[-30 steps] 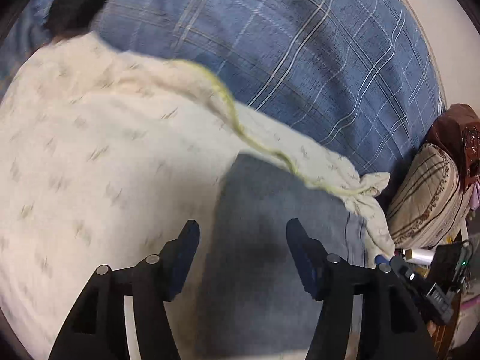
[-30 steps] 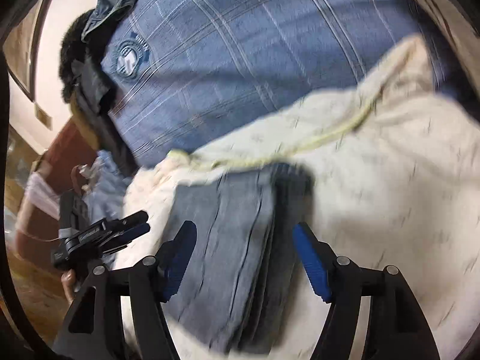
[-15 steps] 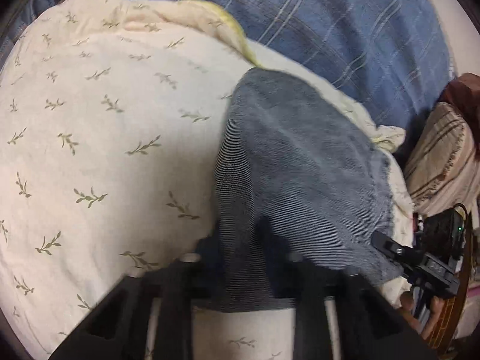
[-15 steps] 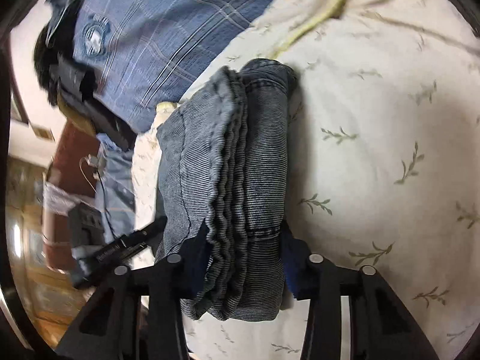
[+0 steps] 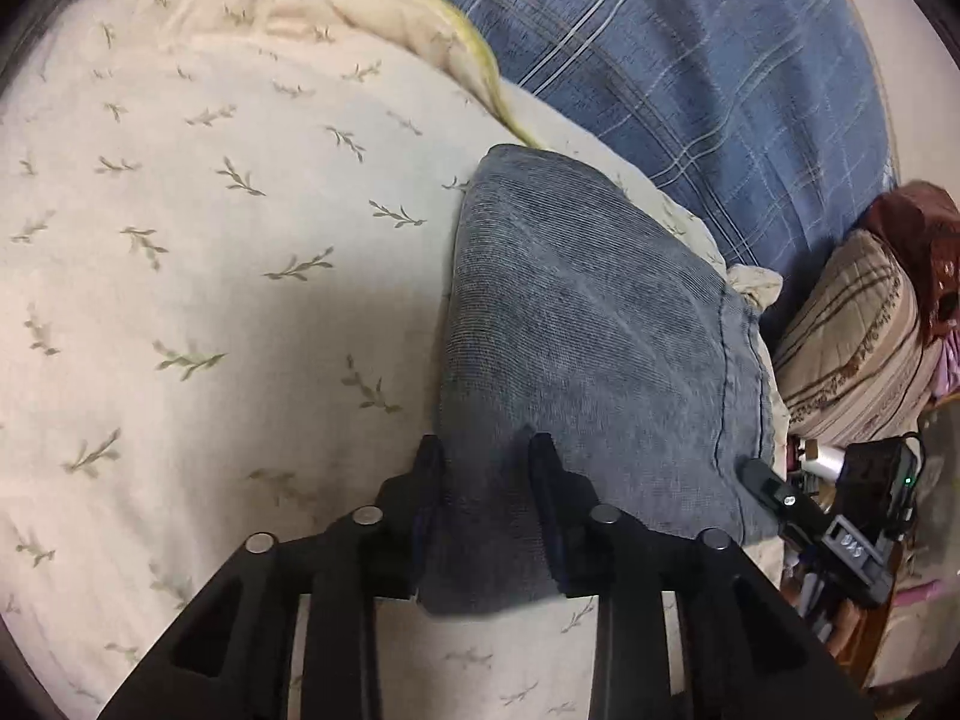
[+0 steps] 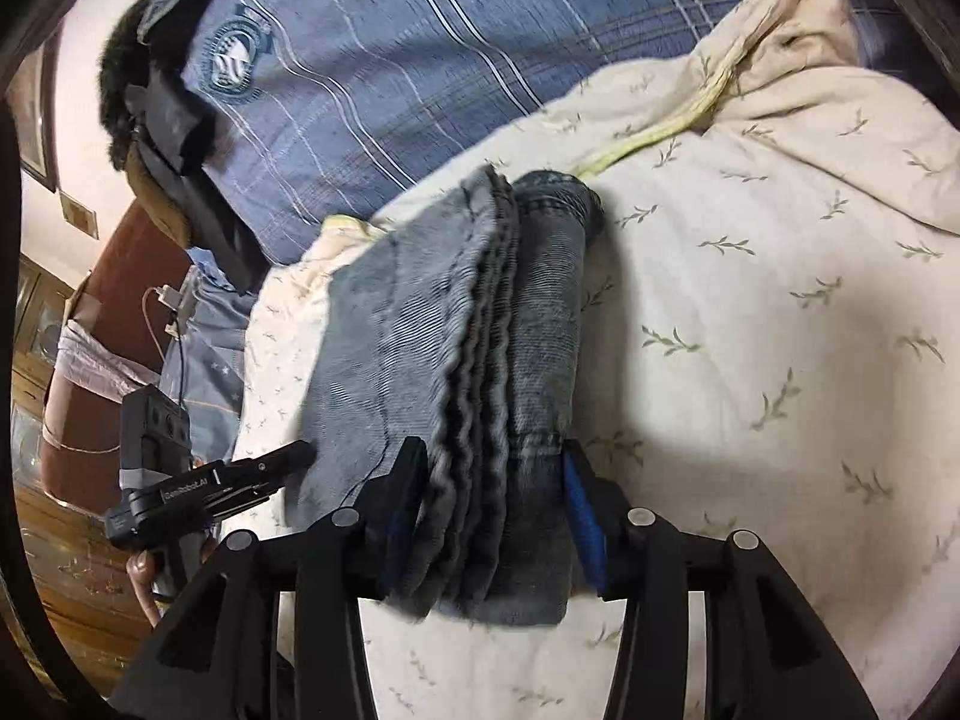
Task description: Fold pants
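Pants (image 6: 480,330), ribbed grey-blue denim folded into a thick layered stack, lie on a cream leaf-print quilt (image 5: 210,300); left gripper (image 5: 486,468) and right gripper (image 6: 489,480) straddle its ends, jaws opening

My left gripper (image 5: 486,450) points steeply down, its two black fingers (image 5: 429,468) standing close together with a narrow span between them, and the jaws are opening; folded cloth fills the gap, and I can't tell whether the pads still press on it. My right gripper (image 6: 492,468) is tilted down at about the same angle, its blue-padded fingers (image 6: 582,516) set a bit wider, jaws also opening with stacked layers between them. In the right wrist view I see my left hand (image 6: 144,582) wrapped around the other gripper's handle.
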The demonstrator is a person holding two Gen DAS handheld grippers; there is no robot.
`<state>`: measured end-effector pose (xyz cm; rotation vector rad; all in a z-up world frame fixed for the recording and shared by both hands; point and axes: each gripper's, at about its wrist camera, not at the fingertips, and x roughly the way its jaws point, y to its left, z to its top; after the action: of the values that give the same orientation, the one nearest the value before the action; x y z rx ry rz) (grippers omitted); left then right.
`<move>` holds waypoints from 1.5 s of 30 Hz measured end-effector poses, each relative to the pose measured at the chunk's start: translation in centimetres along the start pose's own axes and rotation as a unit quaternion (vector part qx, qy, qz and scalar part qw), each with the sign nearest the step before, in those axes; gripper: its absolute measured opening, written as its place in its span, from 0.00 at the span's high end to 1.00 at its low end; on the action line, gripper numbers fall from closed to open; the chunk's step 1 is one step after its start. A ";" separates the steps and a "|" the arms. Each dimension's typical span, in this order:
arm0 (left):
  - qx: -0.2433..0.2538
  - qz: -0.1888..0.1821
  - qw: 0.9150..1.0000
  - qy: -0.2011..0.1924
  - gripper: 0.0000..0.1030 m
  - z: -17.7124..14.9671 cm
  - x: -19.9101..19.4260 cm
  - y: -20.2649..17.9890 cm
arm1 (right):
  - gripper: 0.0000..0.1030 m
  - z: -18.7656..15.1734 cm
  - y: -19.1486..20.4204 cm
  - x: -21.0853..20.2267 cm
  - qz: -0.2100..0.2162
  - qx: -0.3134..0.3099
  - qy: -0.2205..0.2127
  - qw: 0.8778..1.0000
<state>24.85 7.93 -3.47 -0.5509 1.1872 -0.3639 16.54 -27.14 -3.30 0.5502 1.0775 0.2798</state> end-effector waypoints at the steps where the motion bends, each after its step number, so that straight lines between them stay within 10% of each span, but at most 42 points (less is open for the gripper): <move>1: 0.005 -0.008 1.000 -0.003 0.67 -0.9 -0.5 -0.1 | 0.54 -0.4 -0.2 -0.5 0.000 0.003 -0.009 1.000; 19: 0.057 0.051 0.992 -0.100 0.67 -10.1 -4.3 0.4 | 0.49 -6.1 -1.0 -3.4 -0.014 0.018 -0.077 0.997; 30: 0.128 0.199 0.957 -0.170 0.34 -20.2 -5.1 -3.5 | 0.43 -13.5 2.7 -1.1 -0.141 -0.040 -0.039 0.988; 37: 0.153 0.246 0.942 -0.171 0.22 -20.9 -2.1 -5.2 | 0.20 -14.5 4.1 0.2 -0.165 -0.075 -0.060 0.982; 45: 0.149 0.236 0.948 -0.154 0.11 -20.6 -1.7 -4.9 | 0.13 -15.0 4.9 1.0 -0.183 -0.098 -0.064 0.976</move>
<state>4.99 0.53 -4.84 -0.0461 0.9020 -0.0380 3.85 -18.30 -6.74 0.1831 0.9905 0.0255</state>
